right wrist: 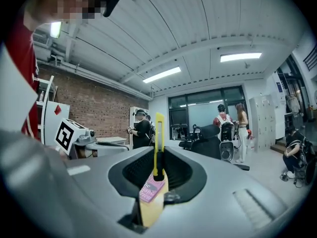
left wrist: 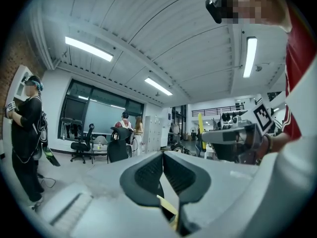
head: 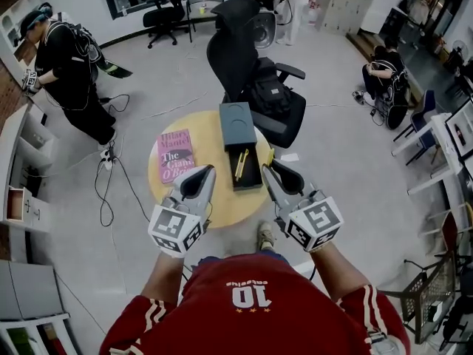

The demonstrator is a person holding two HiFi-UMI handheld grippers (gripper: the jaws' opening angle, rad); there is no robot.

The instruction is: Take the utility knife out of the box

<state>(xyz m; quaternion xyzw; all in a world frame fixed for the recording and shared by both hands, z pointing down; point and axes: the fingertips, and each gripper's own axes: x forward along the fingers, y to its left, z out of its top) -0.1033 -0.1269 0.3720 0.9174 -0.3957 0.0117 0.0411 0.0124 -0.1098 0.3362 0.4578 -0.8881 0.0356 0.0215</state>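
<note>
Right hand-held gripper (right wrist: 158, 156) clamps slim yellow plastic utility knife (right wrist: 159, 135) upright; left hand-held gripper (left wrist: 162, 155) jaws together, empty. Open black rectangular box (head: 253, 171) at twelve o'clock.

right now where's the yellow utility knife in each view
head view: utility knife at right tool tip, right of box
left gripper view: upright yellow strip, right of centre
right gripper view: centre, upright in that tool
shared landmark: person in black, all three
</note>
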